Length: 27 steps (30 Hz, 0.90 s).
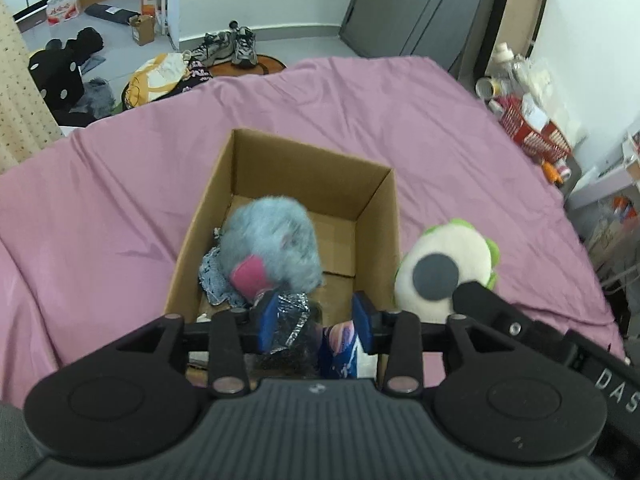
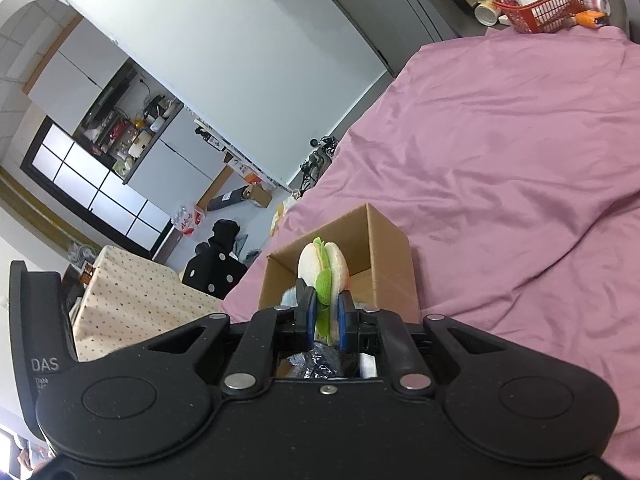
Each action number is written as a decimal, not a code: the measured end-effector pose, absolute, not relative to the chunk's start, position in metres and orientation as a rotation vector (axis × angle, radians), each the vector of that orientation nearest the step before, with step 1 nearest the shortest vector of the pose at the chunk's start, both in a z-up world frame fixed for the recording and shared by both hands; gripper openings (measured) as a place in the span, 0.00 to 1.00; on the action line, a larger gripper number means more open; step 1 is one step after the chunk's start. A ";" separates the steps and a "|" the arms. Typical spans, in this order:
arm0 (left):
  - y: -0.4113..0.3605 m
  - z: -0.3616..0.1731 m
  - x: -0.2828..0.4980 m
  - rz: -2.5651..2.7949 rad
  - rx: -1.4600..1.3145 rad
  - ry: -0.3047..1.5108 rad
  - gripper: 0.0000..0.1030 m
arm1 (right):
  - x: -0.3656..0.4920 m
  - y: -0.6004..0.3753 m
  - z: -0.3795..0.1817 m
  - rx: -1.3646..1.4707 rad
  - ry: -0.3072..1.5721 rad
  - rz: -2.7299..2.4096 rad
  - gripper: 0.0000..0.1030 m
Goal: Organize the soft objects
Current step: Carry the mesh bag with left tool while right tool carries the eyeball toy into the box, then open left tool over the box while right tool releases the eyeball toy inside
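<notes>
Soft, even daylight fills both fisheye views, edges bowing sharply, the grey plush toy [image 1: 272, 244] smeared by motion blur.

The bed [image 1: 360, 128] is covered by a pink-purple sheet [image 2: 500, 168] with soft wrinkles. An open cardboard box [image 1: 372, 216] stands directly on the sheet — near the front edge in the left wrist view. Next to the bed, at its far corner, there is a lower surface, and a red basket [image 2: 548, 4] with bottles stands on it. Past the end of the bed — the grey floor [image 1: 120, 40], with a pair of sneakers [image 1: 228, 46] and dark bags.
</notes>
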<state>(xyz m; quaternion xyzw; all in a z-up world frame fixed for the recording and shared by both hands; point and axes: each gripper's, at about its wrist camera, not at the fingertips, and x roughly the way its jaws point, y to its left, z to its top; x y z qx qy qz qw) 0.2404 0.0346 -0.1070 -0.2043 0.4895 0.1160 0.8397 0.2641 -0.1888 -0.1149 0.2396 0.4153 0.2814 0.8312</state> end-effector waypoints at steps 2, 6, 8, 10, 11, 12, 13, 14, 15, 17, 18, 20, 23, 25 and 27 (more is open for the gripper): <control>0.041 -0.109 0.240 0.258 -0.444 1.035 0.42 | 0.267 -0.185 -0.118 0.502 0.882 0.598 0.11; 0.055 -0.108 0.240 0.279 -0.474 1.026 0.43 | 0.272 -0.176 -0.121 0.498 0.876 0.601 0.11; 0.062 -0.106 0.241 0.289 -0.485 1.020 0.43 | 0.273 -0.172 -0.122 0.499 0.866 0.599 0.12; 0.070 -0.105 0.240 0.298 -0.493 1.014 0.44 | 0.276 -0.167 -0.123 0.500 0.866 0.594 0.20; 0.073 -0.105 0.240 0.302 -0.494 1.013 0.45 | 0.277 -0.165 -0.124 0.496 0.864 0.591 0.21; 0.075 -0.105 0.241 0.306 -0.492 1.011 0.45 | 0.278 -0.164 -0.124 0.495 0.865 0.590 0.22; 0.078 -0.106 0.242 0.310 -0.489 1.010 0.47 | 0.279 -0.164 -0.125 0.498 0.868 0.587 0.23; 0.080 -0.106 0.242 0.315 -0.486 1.009 0.49 | 0.278 -0.165 -0.124 0.503 0.868 0.582 0.25; 0.082 -0.106 0.242 0.316 -0.485 1.007 0.52 | 0.277 -0.166 -0.124 0.506 0.864 0.578 0.28; 0.083 -0.107 0.243 0.311 -0.483 1.010 0.56 | 0.273 -0.170 -0.122 0.511 0.855 0.560 0.32; 0.083 -0.107 0.244 0.304 -0.481 1.015 0.59 | 0.271 -0.173 -0.122 0.515 0.854 0.547 0.33; 0.081 -0.106 0.246 0.278 -0.462 1.020 0.64 | 0.266 -0.179 -0.120 0.513 0.860 0.507 0.35; 0.076 -0.104 0.248 0.246 -0.428 1.033 0.67 | 0.265 -0.182 -0.115 0.480 0.883 0.456 0.41; 0.071 -0.102 0.250 0.213 -0.408 1.038 0.72 | 0.264 -0.183 -0.108 0.451 0.886 0.448 0.43; 0.066 -0.098 0.250 0.193 -0.385 1.032 0.74 | 0.260 -0.185 -0.102 0.444 0.878 0.429 0.49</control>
